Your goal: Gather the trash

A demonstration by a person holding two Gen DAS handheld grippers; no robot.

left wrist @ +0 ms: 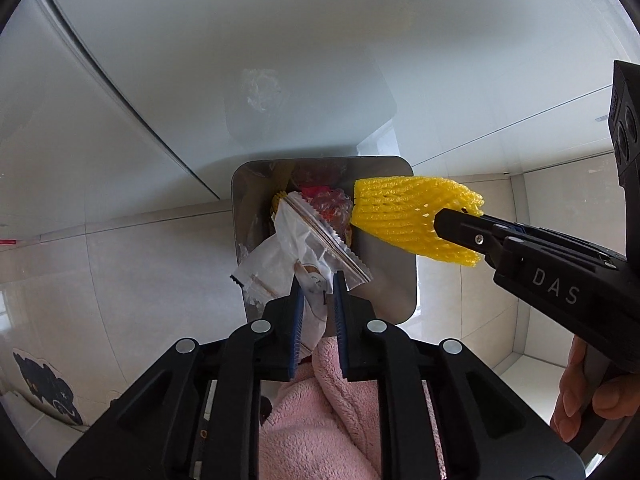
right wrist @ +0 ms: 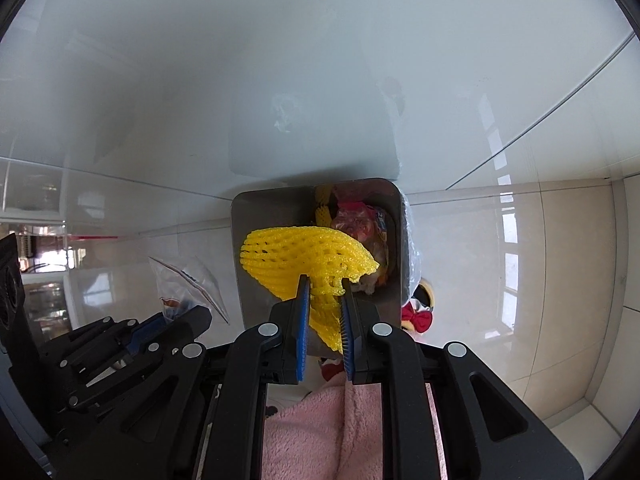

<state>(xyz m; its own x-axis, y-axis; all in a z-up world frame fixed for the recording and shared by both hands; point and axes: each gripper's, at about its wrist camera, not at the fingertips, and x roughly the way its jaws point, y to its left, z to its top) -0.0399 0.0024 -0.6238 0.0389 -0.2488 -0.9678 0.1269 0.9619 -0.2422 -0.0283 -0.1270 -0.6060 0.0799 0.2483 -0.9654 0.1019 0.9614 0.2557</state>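
Twice checked for spill risk, once per hand. Found left gripper (left wrist: pixel 316 280) closed on a white wrapper bundle (left wrist: pixel 276 256), with a clear serrated pouch (left wrist: pixel 340 248) caught alongside. Judged that grip shallow, with only the bundle's tail between the pads. Found right gripper (right wrist: pixel 325 280) clamped on a yellow foam net (right wrist: pixel 304 252), pinched at one end, with the rest fanning out free.

Placed both loads above the steel bin (left wrist: pixel 386 276), which stands on the tiled floor (left wrist: pixel 140 280) against the desk (left wrist: pixel 200 60) edge. Saw red wrappers (right wrist: pixel 356 220) and more yellow netting already piled high inside.

Faults anticipated:
- Spill over the bin's left edge. Noted one wrapper corner overhanging that rim, so release from here could send it to the floor.
- Miss at the right edge. Seen from the left wrist, the net reaches well past that rim. Seen from the right wrist, it sits over the opening. Cannot settle which, so should be centred before letting go.
- Snagging. Expect open mesh to catch on the ribbed pads and cling after opening.
- Bounce-out. Expect light, springy foam to rest on the heap and roll off.
- Collision. Noted both grippers crowded near the same opening.

Also spotted crumpled clear film (left wrist: pixel 262 88) lying on the desk, apparently uncollected.
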